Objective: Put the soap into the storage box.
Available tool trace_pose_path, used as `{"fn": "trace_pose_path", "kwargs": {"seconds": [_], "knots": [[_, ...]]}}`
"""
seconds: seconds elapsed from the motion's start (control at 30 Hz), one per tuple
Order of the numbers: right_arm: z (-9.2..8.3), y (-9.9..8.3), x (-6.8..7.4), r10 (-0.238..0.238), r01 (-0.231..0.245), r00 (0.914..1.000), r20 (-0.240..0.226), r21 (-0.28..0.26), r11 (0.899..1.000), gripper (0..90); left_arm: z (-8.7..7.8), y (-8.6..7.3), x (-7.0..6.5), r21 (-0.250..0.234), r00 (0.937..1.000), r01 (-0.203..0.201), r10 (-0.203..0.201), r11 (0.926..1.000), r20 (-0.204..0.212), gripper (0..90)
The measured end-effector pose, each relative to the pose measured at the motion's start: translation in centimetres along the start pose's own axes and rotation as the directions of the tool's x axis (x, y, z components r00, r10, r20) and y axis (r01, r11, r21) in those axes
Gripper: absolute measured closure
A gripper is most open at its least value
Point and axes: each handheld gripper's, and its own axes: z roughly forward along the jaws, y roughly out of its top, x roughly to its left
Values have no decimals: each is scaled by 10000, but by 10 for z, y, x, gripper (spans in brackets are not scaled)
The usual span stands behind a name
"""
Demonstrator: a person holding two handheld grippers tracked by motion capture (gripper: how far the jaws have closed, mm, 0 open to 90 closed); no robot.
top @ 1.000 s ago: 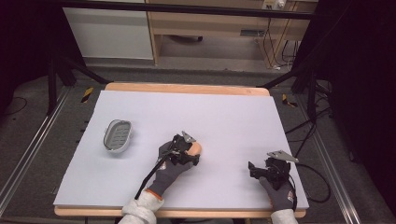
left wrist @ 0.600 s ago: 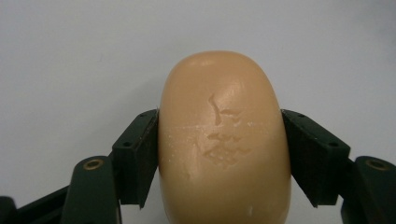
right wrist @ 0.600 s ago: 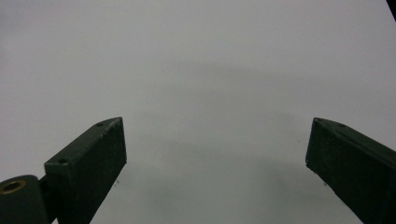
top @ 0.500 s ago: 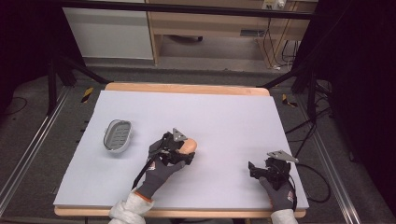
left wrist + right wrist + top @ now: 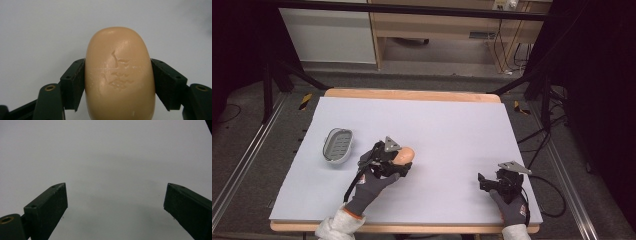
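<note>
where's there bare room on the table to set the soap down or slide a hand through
Bare room: the whole far half of the table, and the wide stretch between the left gripper holding the soap and the open right gripper. Tightest spot: the gap between the soap dish and the left gripper.

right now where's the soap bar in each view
High view: the soap bar sits left of centre on the white table, in the left gripper, right of the grey soap dish.
Left gripper view: the bar stands in the middle, pinched on both sides by the black jaws.
Right gripper view: not in it; the open jaws of the right gripper over bare table.
Shared landmark: the white table surface.
</note>
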Motion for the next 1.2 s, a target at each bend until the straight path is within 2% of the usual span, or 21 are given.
{"fn": "trace_pose_path", "kwargs": {"seconds": [0.23,0.43,0.7,0.73,1.07,1.1,1.2], "knots": [[0,0,0,-35,35,10000,15,-5,10000,55,-13,-11,8,-36,9999,113,-114,9999,-51,310],[0,0,0,-69,69,10000,36,12,10000,54,-23,-18,18,-256,9990,421,-424,9988,-117,311],[0,0,1,-106,106,9999,-48,13,9999,54,-35,-20,27,-403,9977,662,-669,9970,-141,311],[0,0,1,-145,145,9999,-21,-3,9999,55,-37,-20,31,-501,9966,798,-806,9956,-155,311],[1,0,2,-240,240,9997,-85,-10,9997,54,-49,-19,53,-725,9919,1128,-1166,9910,-505,312],[1,0,2,-225,225,9997,-82,-3,9997,54,-53,-18,59,-821,9908,1188,-1235,9895,-555,312],[1,0,3,-185,186,9998,-78,27,9998,54,-57,-17,63,-934,9889,1310,-1368,9870,-585,312]]}}
